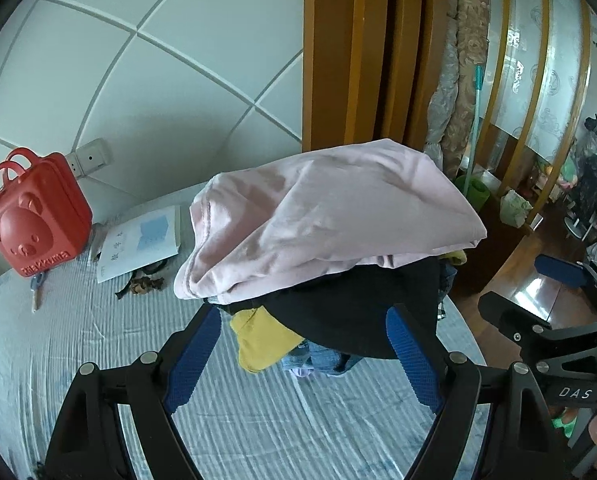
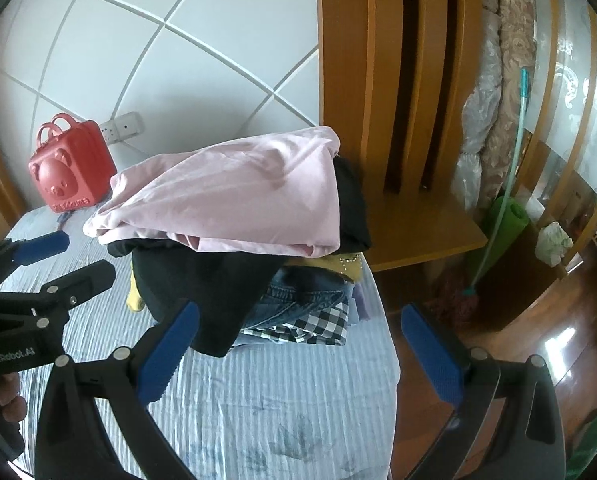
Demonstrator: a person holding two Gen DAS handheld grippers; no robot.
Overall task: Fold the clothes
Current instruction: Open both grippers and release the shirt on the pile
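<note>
Left wrist view: a folded pale pink cotton garment (image 1: 330, 216) is seen lying on top of a pile of clothes on the bed with the pale blue striped sheet (image 1: 78, 340). Directly under it a black garment (image 1: 358, 312) is stacked, and below that a mustard yellow garment (image 1: 258, 344) and blue denim jeans (image 1: 322, 360) are seen. In the right wrist view a black-and-white checked cloth (image 2: 318, 324) is shown at the bottom of the pile, near the bed's edge.

The left gripper (image 1: 302, 360) is held just before the pile with its jaws apart and nothing between them. The right gripper (image 2: 298, 352) is likewise held with its jaws wide apart and empty, near the pile's lower corner.

Well behind the pile, a red plastic bear-faced case (image 1: 34, 220) is stood by the white panelled headboard (image 1: 158, 60), with a thin white booklet (image 1: 142, 240) lying flat beside it. A wooden wardrobe (image 2: 398, 80) is seen to the right of the bed.
</note>
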